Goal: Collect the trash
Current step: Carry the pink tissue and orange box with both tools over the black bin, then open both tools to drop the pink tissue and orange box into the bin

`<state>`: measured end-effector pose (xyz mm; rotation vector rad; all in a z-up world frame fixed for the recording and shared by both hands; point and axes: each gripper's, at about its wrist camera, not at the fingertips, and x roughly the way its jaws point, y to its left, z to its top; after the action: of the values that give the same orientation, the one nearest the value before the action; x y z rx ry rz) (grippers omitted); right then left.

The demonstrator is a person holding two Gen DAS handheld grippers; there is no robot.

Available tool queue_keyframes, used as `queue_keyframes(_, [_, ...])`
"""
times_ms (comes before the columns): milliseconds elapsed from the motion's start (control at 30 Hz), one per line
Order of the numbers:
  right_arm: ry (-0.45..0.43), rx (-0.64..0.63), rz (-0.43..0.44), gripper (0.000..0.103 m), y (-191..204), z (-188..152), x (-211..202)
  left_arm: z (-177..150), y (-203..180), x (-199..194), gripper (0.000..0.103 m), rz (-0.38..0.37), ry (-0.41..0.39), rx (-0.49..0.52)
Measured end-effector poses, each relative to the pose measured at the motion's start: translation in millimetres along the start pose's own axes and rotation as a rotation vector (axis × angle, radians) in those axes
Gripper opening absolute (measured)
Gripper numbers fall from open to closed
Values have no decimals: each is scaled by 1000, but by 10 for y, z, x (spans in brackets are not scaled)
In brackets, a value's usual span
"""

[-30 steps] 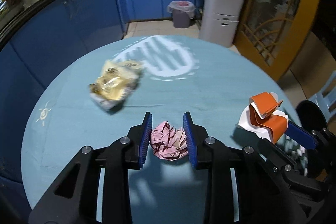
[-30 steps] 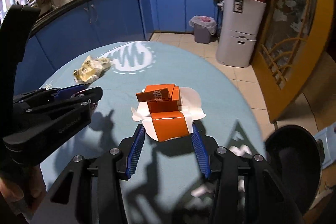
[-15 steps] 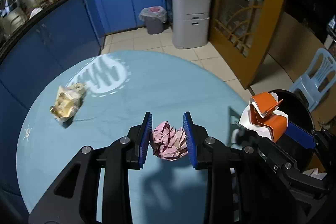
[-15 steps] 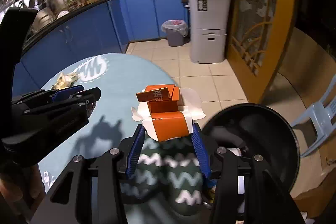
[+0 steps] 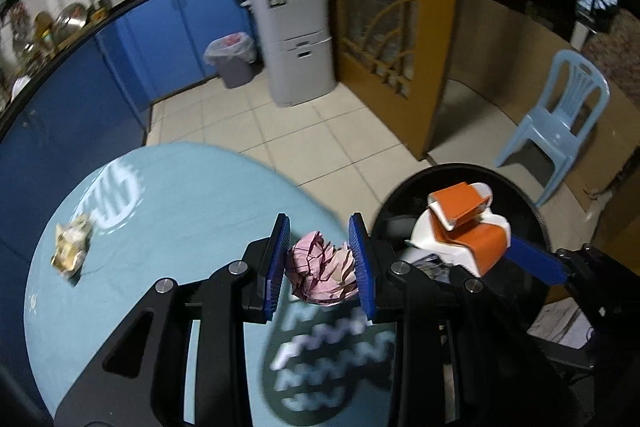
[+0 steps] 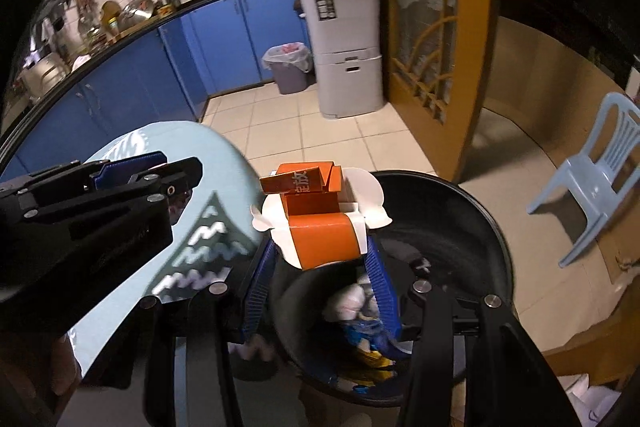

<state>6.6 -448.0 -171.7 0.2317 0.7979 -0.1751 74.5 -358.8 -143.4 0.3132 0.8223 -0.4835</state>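
Orange carton [image 6: 322,241] in tongs [image 6: 324,269] over bin rim [image 6: 496,227].

Pink paper wad [image 5: 323,274], orange-and-white carton [image 6: 324,223], black bin [image 6: 472,227], zigzag-patterned teal tablecloth [image 5: 180,211].

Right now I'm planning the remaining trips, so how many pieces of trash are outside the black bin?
3: a pink crumpled paper in the left gripper, an orange-and-white carton in the right gripper above the black bin, and a yellowish wrapper on the table. Others may be hidden.

text: Chinese character 放 | on: orange-and-white carton [image 6: 320,223], top flap, white print | place: above black bin [image 6: 472,227] | grey cabinet [image 6: 344,47] label: unreadable
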Motion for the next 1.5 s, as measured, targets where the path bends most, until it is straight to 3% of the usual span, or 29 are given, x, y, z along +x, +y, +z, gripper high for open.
queue_keyframes(267, [-1, 46, -22, 45, -261, -60, -21, 25, -286, -4, 32, -22, -11, 48])
queue_keyframes(700, [-2, 58, -22, 45, -224, -40, 38, -31, 219, -21, 32, 23, -3, -44])
queue_keyframes(900, [4, 73, -55, 45, -253, -30, 57, -53, 314, -69, 32, -73, -8, -85])
queue_keyframes(1433, [34, 137, -92, 45, -618, -127, 129, 77, -313, 80, 32, -168, 21, 29])
queue_keyframes(1500, [38, 149, -94, 46, -661, -144, 141, 84, -381, 95, 37, -187, 30, 39])
